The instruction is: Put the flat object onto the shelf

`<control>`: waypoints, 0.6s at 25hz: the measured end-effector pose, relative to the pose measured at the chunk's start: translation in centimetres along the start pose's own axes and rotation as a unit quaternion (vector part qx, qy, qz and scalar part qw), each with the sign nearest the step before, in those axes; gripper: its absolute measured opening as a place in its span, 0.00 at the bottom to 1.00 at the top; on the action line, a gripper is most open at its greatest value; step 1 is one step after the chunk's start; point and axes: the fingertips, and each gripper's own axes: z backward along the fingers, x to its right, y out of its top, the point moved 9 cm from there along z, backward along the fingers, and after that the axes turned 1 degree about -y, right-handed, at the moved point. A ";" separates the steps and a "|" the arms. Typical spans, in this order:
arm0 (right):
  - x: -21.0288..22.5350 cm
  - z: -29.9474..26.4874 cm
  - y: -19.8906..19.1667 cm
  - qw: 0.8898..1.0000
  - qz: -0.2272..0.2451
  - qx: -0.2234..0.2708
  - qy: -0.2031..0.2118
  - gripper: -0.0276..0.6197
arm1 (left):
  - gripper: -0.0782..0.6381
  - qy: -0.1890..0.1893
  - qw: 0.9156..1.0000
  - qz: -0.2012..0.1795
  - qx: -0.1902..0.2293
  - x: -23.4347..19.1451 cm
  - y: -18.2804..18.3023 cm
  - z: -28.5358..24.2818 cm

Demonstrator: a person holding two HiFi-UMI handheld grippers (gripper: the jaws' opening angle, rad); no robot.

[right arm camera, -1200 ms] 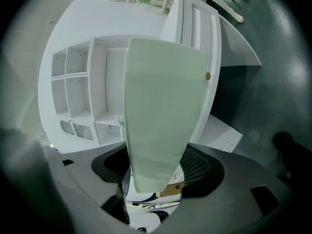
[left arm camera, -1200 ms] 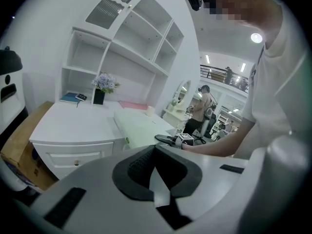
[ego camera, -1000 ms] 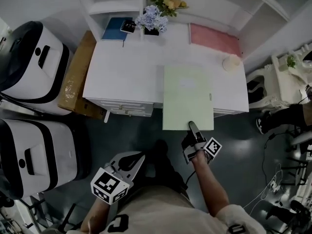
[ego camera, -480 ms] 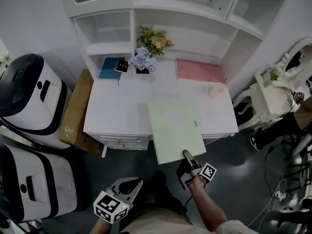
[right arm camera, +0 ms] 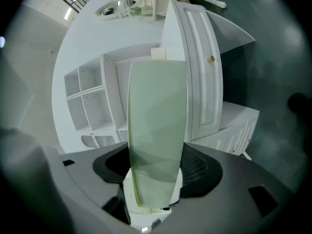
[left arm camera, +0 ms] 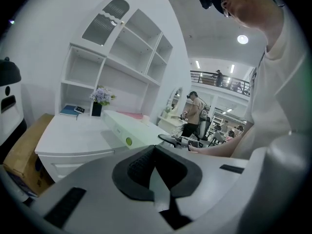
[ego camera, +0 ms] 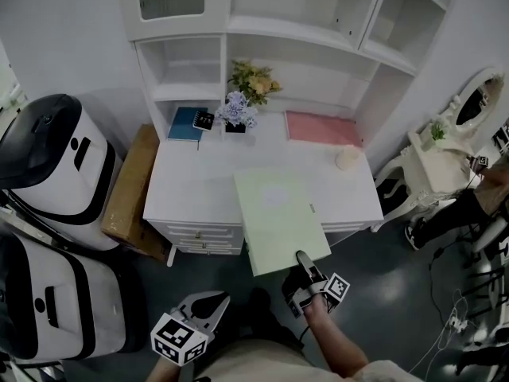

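A light green flat box (ego camera: 278, 217) sticks out over the front edge of the white desk (ego camera: 191, 189), its near end off the desk. My right gripper (ego camera: 301, 258) is shut on that near edge; in the right gripper view the green box (right arm camera: 156, 116) runs straight out from between the jaws of the right gripper (right arm camera: 153, 169). The white shelf unit (ego camera: 262, 30) rises behind the desk with open compartments. My left gripper (ego camera: 208, 302) hangs low at the left, below the desk front. Its pads meet with nothing between them in the left gripper (left arm camera: 155, 174) view.
On the desk lie a blue book (ego camera: 187, 123), a vase of flowers (ego camera: 236, 111), a pink folder (ego camera: 322, 128) and a round cream object (ego camera: 347, 157). A cardboard box (ego camera: 131, 189) and two white-and-black machines (ego camera: 48, 157) stand left. A white chair (ego camera: 429, 165) stands right.
My right gripper has risen with the green box, whose far end now angles more to the left. More of the shelf unit has come into the head view. The left gripper rose slightly.
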 end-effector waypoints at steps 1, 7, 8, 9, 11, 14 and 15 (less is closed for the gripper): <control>-0.4 0.2 -0.3 1.000 -0.003 0.002 0.006 0.50 | 0.13 0.001 1.000 -0.002 0.002 0.1 -0.1 0.3; -2.5 1.0 -1.4 0.999 0.004 0.008 0.031 0.50 | 0.13 0.004 1.000 -0.012 0.018 1.0 -0.2 2.0; -2.9 1.1 -1.6 0.999 0.006 0.009 0.035 0.50 | 0.13 0.004 1.000 -0.015 0.020 1.2 -0.2 2.2; -3.3 1.2 -1.9 0.999 0.008 0.010 0.039 0.50 | 0.13 0.003 1.000 -0.018 0.022 1.4 -0.3 2.5; -4.2 1.4 -2.4 0.999 0.016 0.016 0.041 0.50 | 0.13 0.003 0.999 -0.025 0.027 1.7 -0.4 3.1; -5.6 1.5 -3.2 0.999 0.024 0.024 0.043 0.50 | 0.13 -0.001 0.999 -0.030 0.037 2.1 -0.6 3.7; -6.0 1.6 -3.5 0.998 0.023 0.025 0.046 0.50 | 0.13 -0.003 0.999 -0.032 0.039 2.3 -0.7 3.9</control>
